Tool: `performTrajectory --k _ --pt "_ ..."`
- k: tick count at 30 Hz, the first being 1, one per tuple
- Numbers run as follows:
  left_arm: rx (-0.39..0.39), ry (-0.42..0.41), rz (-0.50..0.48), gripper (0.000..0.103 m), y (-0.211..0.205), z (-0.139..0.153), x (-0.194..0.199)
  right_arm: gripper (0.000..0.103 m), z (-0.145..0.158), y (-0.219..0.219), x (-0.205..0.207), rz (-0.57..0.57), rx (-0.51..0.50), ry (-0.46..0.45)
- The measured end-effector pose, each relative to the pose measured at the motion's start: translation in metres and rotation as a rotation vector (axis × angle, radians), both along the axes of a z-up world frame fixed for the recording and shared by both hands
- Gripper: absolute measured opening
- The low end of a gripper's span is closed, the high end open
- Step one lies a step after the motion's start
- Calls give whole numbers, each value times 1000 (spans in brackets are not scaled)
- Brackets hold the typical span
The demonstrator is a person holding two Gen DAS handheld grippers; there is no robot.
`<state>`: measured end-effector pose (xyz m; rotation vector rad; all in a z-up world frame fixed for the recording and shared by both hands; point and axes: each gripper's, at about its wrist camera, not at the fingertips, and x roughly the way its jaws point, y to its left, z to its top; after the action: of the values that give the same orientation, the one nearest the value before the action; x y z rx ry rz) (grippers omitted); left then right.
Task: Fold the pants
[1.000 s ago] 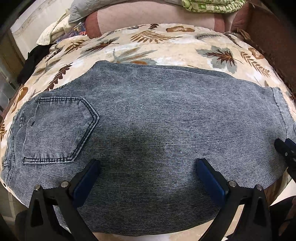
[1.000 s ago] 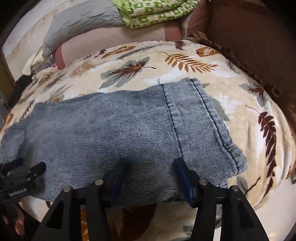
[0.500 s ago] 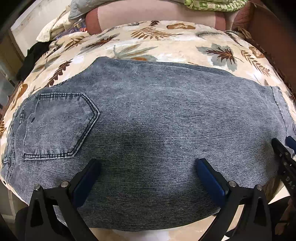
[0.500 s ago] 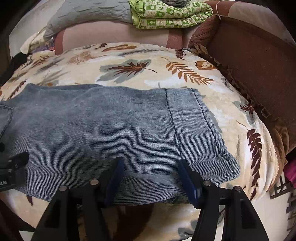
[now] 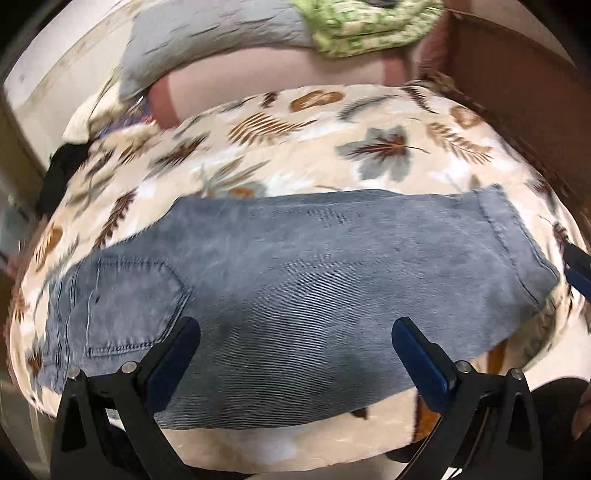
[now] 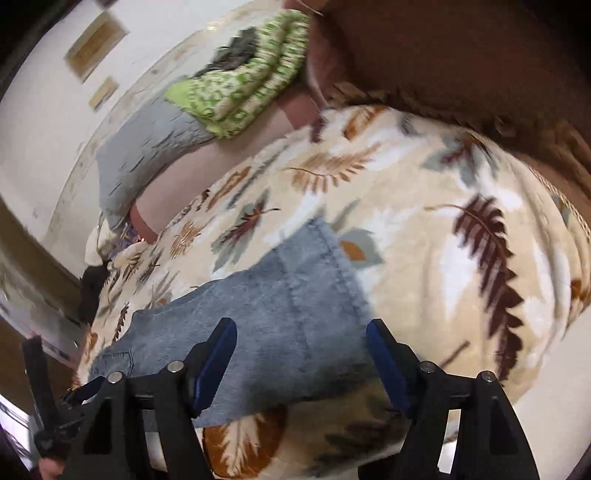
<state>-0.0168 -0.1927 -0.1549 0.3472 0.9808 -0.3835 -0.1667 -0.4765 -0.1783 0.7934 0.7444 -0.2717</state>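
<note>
The folded blue jeans [image 5: 303, 288] lie flat across the leaf-print blanket [image 5: 332, 147], waistband and back pocket [image 5: 129, 302] toward the left, hemmed leg end [image 5: 517, 243] toward the right. Half a second ago the denim filled most of the left wrist view and ran under both fingers; now it sits smaller and further off, with more blanket showing beyond its far edge, so the left gripper [image 5: 295, 354] has pulled back and up. Its jaws stand wide apart over the near edge of the jeans, holding nothing. The right gripper [image 6: 301, 354] has also drawn away and tilted, so its view is now canted; its jaws are spread too, with the hem end [image 6: 314, 295] lying loose between and beyond them. Both pictures are smeared by motion, so whether either fingertip still brushes the cloth is hard to judge.

Behind the jeans, a pinkish bolster [image 5: 277, 81] runs along the back of the blanket, with a grey cloth [image 5: 207, 40] and a folded green patterned cloth [image 5: 369, 26] piled on it. A brown upholstered side [image 5: 517, 92] rises at the right, and a black item [image 5: 62, 170] lies at the blanket's left end.

The near edge of the jeans lies close to the blanket's front edge. Bare blanket lies beyond the far edge and past the hem on the right [image 6: 461, 258].
</note>
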Motion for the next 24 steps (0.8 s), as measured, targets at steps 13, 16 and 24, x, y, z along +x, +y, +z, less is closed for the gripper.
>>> performTrajectory --k 13,16,24 --pt "6 29 -52 103 -19 -7 -11 76 -4 8 18 -36 -148 104" --pt "12 31 -44 103 -19 -10 -8 76 -1 14 21 -33 -208 115" --pt "29 30 -60 103 -28 -15 -10 76 2 18 21 -35 -253 123"
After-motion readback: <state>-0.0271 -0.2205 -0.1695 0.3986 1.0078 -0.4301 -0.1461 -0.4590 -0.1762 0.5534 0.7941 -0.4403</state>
